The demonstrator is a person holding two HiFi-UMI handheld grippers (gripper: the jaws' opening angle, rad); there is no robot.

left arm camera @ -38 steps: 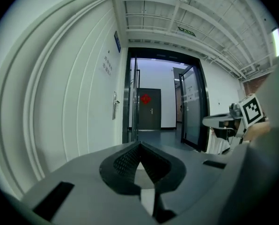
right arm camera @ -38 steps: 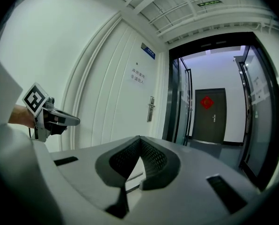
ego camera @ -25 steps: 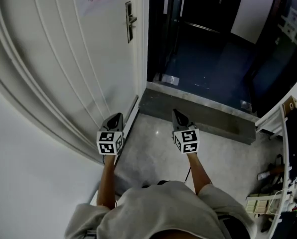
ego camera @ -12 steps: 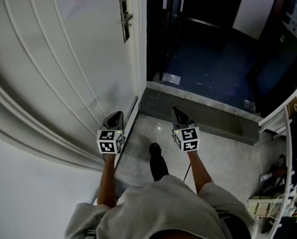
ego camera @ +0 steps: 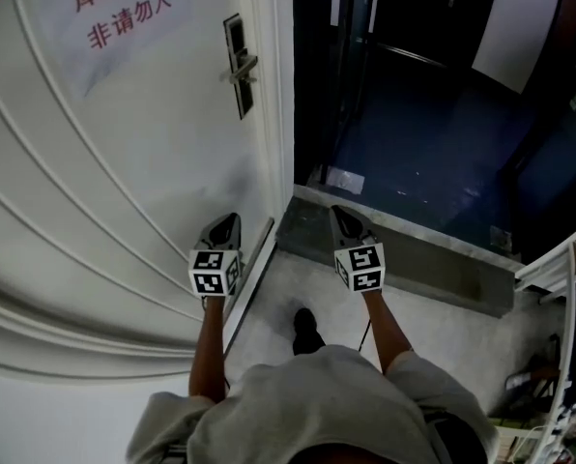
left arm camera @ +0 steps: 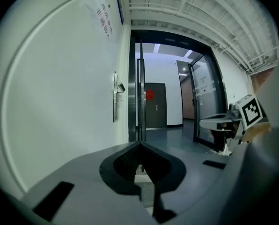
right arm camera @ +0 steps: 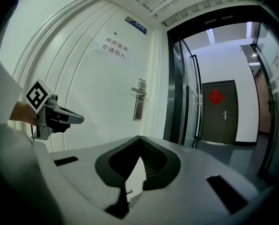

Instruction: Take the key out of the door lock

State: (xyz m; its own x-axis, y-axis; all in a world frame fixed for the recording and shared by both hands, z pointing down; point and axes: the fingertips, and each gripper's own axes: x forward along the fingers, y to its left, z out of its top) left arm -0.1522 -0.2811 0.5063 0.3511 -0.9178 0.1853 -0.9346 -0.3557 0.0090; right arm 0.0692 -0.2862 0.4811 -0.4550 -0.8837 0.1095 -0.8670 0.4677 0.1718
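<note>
Nearest to the camera, the person is standing with one dark shoe (ego camera: 305, 329) on the pale floor and is holding both tools low in front of the body. The left gripper (ego camera: 226, 224) is keeping its jaws pressed together with nothing between them, and the right gripper (ego camera: 340, 215) is also showing its jaws fully together and empty. Both are pointing forward, the left one just beside the face of the white door (ego camera: 143, 172), the right one toward the open doorway. Further on and higher, the lock plate (ego camera: 235, 61) is standing upright near the door's free edge, with its handle (ego camera: 244, 66) sticking out sideways. The key is too small to make out in any view; I am supposing it is sitting in this plate, with its long axis coming straight out of the door face. The plate is lying well apart from both grippers, ahead and above. The left gripper is looking nearer to it, while the right gripper view is having the plate directly above its jaws. Beyond, a dark hallway (ego camera: 433, 114) is opening.
</note>
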